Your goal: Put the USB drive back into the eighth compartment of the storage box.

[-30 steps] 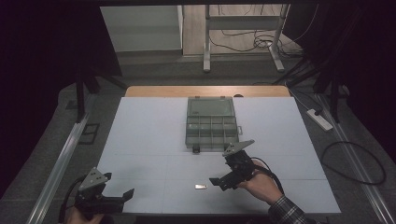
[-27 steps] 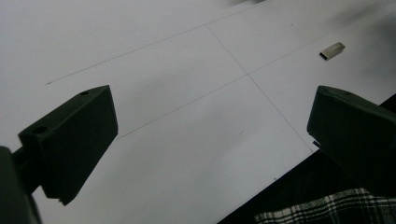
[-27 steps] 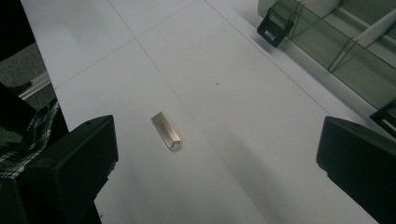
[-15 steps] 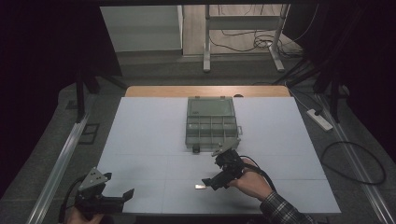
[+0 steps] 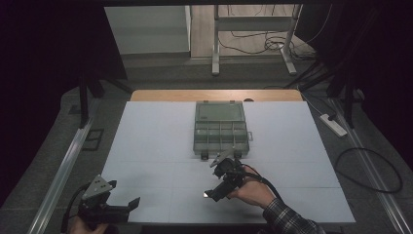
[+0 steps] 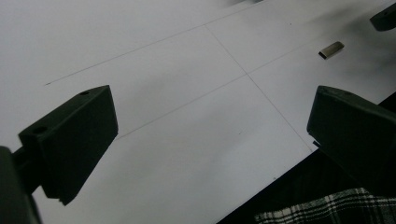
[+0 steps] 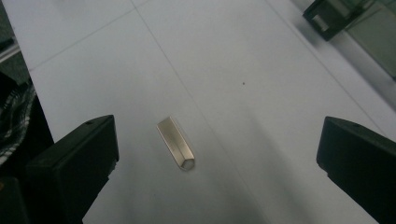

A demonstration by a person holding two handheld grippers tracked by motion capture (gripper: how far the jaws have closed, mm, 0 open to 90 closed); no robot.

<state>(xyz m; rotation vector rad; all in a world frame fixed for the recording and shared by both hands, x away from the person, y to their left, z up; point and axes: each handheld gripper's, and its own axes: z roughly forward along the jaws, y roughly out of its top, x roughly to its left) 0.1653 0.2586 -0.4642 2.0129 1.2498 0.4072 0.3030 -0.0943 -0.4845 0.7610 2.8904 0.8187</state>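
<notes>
Right gripper view: small hexagonal metal bar (image 7: 176,143) flat on the white table (image 7: 243,56), lying between the two black jaws, nearer the one at 9 o'clock, touching neither. Jaws spread wide, nothing held. In the high view, right gripper (image 5: 213,194) tilted down over the bar (image 5: 206,195) near the front edge of the table, at about 6 o'clock from the open compartment box (image 5: 220,130), well apart from it. Box lid folded back toward 12 o'clock, dividers showing; contents too small to tell. Left gripper (image 5: 127,204) parked at the table's 7 o'clock corner, jaws likewise wide apart and empty, pointing roughly toward 3 o'clock; from the left gripper view, the same bar (image 6: 331,50) far off at about 1 o'clock, with bare table in between. Judged from this: approach done, bar bracketed, grasp not yet made. Left to do, probably: closing on the bar, lifting it, carrying it toward 12 o'clock and dropping it into one of the box's compartments. Bar low and flat against the surface, so likely a need to bring the jaw tips right down to the table before closing. No part for the left gripper as yet.
</notes>
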